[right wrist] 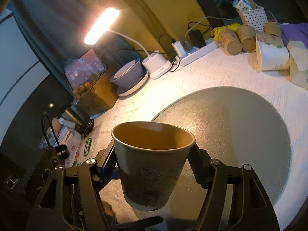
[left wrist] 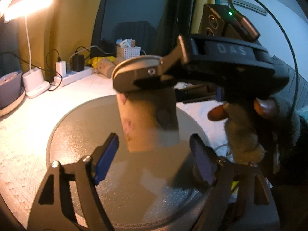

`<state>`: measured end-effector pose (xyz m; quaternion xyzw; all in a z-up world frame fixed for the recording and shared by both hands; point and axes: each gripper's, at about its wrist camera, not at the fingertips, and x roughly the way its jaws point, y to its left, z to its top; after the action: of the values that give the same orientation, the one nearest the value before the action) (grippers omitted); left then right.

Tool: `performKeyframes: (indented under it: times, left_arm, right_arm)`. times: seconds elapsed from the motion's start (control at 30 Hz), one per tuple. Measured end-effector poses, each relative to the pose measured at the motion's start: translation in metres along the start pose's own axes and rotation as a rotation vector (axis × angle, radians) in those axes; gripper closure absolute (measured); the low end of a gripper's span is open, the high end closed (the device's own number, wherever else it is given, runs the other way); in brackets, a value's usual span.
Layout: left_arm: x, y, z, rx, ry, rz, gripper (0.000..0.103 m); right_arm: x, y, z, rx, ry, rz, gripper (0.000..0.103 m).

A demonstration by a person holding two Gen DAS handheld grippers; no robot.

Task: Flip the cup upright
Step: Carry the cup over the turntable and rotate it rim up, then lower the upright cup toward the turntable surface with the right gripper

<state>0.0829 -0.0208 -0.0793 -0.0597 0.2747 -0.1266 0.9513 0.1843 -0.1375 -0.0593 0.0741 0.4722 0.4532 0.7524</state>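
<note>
A brown paper cup (right wrist: 152, 165) with a drawn figure is held mouth up in my right gripper (right wrist: 154, 163), whose fingers press its sides near the rim. It hangs above the round grey mat (right wrist: 240, 130). In the left wrist view the same cup (left wrist: 148, 119) hangs, a little blurred, from the right gripper (left wrist: 146, 77) above the grey mat (left wrist: 80, 138). My left gripper (left wrist: 154, 157) is open and empty, its blue pads just below and to either side of the cup's base without touching it.
A lit desk lamp (right wrist: 102, 26) and its white base (right wrist: 156, 64) stand at the back. A power strip (right wrist: 198, 52), a bowl on a plate (right wrist: 128, 77), a box (right wrist: 96, 90), several lying paper cups (right wrist: 246, 36) and a white basket (right wrist: 253, 17) line the table's far side.
</note>
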Motion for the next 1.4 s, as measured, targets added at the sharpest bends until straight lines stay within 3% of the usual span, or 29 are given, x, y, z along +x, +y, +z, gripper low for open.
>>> performKeyframes:
  times: [0.13,0.33,0.53,0.8,1.4]
  left_arm:
    - [0.007,0.009,0.001,-0.034,0.038,0.021,0.026]
    - [0.020,0.039,0.005,-0.132,0.105,0.123,0.026]
    - [0.027,0.078,0.012,-0.227,0.146,0.209,0.026]
    - [0.037,0.110,0.009,-0.313,0.192,0.237,0.026]
    - [0.041,0.107,0.006,-0.319,0.202,0.236,0.026]
  right_arm:
    - [0.000,-0.009,0.011,0.015,-0.034,-0.032,0.032]
    - [0.001,-0.016,0.027,-0.014,-0.081,-0.126,0.032]
    - [0.021,-0.023,0.031,-0.093,-0.057,-0.235,0.032]
    - [0.048,-0.028,0.032,-0.155,-0.021,-0.284,0.032]
    - [0.055,-0.013,0.023,-0.277,-0.045,-0.375,0.032]
